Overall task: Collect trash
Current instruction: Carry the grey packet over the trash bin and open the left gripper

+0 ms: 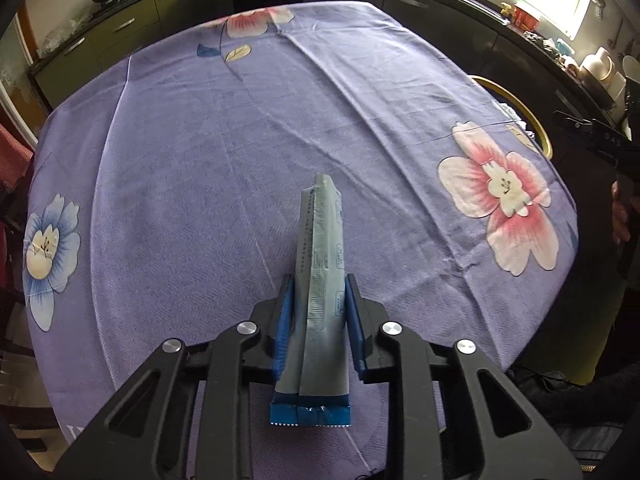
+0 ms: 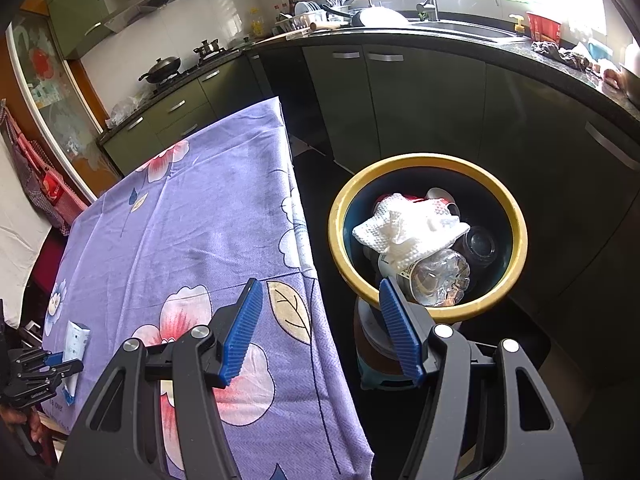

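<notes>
My left gripper [image 1: 319, 280] is shut on a grey and blue foil wrapper [image 1: 320, 264], held a little above the purple flowered tablecloth [image 1: 224, 152]. The wrapper sticks out forward between the blue pads. In the right wrist view the left gripper [image 2: 60, 358] and the wrapper [image 2: 75, 340] show at the table's near left edge. My right gripper [image 2: 320, 292] is open and empty, over the gap between the table's edge and a yellow-rimmed bin [image 2: 520, 236]. The bin holds a white paper towel [image 2: 408, 228] and clear plastic bottles [image 2: 440, 276].
The bin's rim [image 1: 536, 120] shows past the table's right edge in the left wrist view. Dark kitchen cabinets [image 2: 420, 100] and a counter with a sink [image 2: 460, 28] stand behind. A stove with a pan [image 2: 162, 68] is at the back left.
</notes>
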`<state>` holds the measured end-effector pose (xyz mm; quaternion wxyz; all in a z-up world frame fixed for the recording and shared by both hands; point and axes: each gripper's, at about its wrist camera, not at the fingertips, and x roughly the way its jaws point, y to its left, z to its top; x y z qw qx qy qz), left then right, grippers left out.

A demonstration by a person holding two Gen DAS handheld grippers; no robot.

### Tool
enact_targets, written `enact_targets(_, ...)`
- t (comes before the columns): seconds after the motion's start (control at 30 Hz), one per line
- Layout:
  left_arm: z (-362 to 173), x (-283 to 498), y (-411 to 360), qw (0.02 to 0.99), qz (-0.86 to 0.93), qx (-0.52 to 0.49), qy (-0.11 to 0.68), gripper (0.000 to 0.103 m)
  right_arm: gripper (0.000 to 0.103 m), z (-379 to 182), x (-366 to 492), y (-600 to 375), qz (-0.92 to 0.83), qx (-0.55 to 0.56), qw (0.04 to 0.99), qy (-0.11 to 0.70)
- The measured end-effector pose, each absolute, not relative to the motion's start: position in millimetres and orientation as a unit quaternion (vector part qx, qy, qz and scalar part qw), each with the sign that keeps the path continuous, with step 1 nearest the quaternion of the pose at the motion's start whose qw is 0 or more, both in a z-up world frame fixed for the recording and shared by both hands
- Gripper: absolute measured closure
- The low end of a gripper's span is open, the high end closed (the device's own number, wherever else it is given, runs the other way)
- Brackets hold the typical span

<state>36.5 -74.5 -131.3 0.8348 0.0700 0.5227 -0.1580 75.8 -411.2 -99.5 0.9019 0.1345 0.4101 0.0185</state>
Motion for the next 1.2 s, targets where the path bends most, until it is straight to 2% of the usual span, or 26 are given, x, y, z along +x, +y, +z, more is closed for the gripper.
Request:
enact_targets(0.3,-81,48,-125,0.845,-0.242,0.096,0.468,0.079,0.042,-96,67,-425,0.006,0.14,0.906,0.4)
enact_targets(0.7,-47,128,-282,0.81,-0.382,0.127,0.426,0.079,0.042,-112,51,-488,-0.051,0.185,0.9,0.391)
enact_targets(0.87,-58,167,-366,0.785,-0.421,0.14,0.432,0.079,0.042,-119,45,-505,-0.063,0.196,0.897,0.392)
enact_targets(1.17,-128,226,-476,0.741,-0.423,0.148,0.5,0.077,0.041,-127,40,-527,-0.082,0.211,0.89,0.397)
enact_targets(1.2,-133,230,-480,0.737,-0.423,0.147,0.506,0.072,0.041,-127,40,-527,-0.082,0.211,0.889,0.398)
